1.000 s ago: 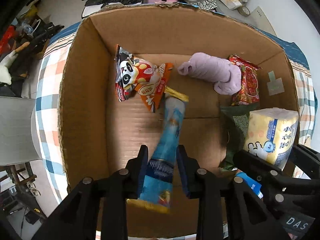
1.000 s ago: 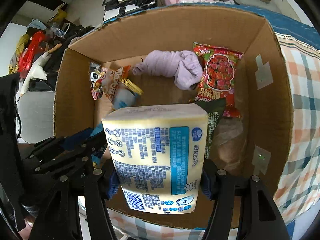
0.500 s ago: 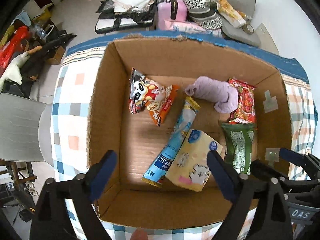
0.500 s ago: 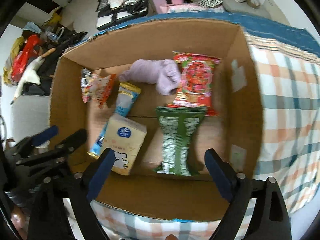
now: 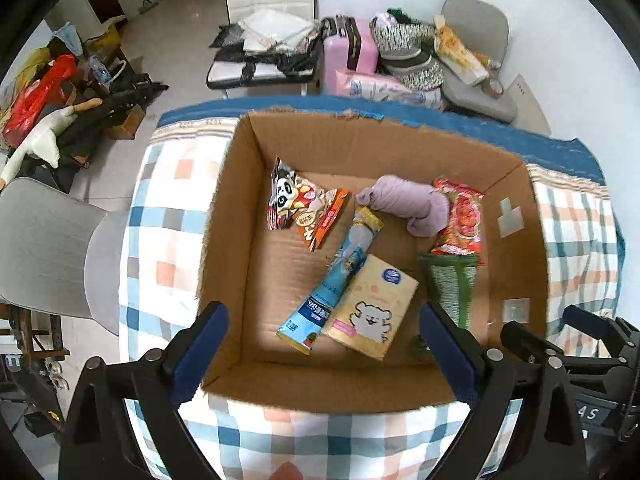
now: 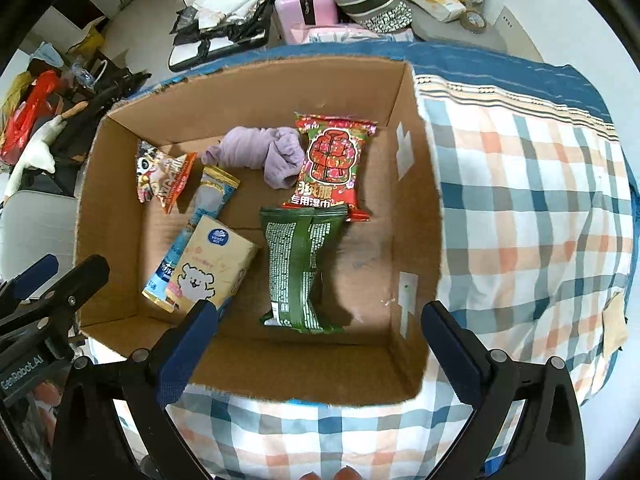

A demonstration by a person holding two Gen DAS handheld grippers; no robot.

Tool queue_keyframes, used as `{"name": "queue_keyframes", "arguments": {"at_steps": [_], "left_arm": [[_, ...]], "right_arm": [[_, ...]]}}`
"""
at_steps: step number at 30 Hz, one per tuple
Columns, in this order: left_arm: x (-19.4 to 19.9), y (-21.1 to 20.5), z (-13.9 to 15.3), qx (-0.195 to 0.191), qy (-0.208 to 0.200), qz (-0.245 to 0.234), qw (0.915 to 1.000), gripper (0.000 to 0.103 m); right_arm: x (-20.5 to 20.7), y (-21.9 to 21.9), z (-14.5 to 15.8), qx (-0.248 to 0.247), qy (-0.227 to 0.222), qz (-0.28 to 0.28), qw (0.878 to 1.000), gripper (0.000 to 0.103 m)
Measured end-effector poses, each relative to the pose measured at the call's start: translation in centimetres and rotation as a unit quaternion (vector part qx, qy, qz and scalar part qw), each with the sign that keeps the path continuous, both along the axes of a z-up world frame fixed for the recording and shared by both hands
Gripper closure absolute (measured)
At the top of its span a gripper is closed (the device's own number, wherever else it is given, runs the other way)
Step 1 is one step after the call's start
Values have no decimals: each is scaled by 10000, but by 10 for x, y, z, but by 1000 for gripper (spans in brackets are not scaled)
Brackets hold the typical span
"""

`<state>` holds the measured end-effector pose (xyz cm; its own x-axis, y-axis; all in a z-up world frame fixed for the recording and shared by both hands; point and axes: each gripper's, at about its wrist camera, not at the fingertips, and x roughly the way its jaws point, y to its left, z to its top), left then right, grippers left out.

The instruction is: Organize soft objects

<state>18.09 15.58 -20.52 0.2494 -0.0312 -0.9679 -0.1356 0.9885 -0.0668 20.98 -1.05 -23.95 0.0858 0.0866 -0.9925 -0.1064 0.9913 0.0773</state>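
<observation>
Both claws spread wide and empty above the cardboard box; all soft things lying inside it.

Left gripper held over the near rim, jaws far apart, gripping nothing; right gripper likewise over the near wall, jaws far apart, gripping nothing; on the box floor, a yellow tissue pack lying flat near the front, touching and partly overlapping a long blue packet on its left; beside it to the right a dark green packet, its far end touching a red wet-wipe pack; at the back a rolled purple cloth just beside that red pack; at back left a panda snack bag, its orange corner near the blue packet's far end; box resting on a checked cloth.
</observation>
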Motion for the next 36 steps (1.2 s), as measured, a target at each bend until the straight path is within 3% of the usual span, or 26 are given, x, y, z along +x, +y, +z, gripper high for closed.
{"name": "queue_keyframes", "arguments": {"at_steps": [7, 19, 26, 36], "left_arm": [[-31, -6, 62, 175, -530, 94, 9984, 6], [-106, -20, 156, 340, -1225, 74, 9919, 6], [-134, -29, 185, 432, -1371, 40, 9896, 6], [-157, -34, 205, 494, -1605, 68, 9858, 6]], "right_arm": [[-26, -8, 49, 59, -376, 38, 9993, 0], [-105, -34, 178, 195, -1431, 10, 9895, 0], [-144, -44, 228, 151, -1920, -31, 9813, 0], [-172, -44, 255, 12, -2213, 3, 9752, 0]]}}
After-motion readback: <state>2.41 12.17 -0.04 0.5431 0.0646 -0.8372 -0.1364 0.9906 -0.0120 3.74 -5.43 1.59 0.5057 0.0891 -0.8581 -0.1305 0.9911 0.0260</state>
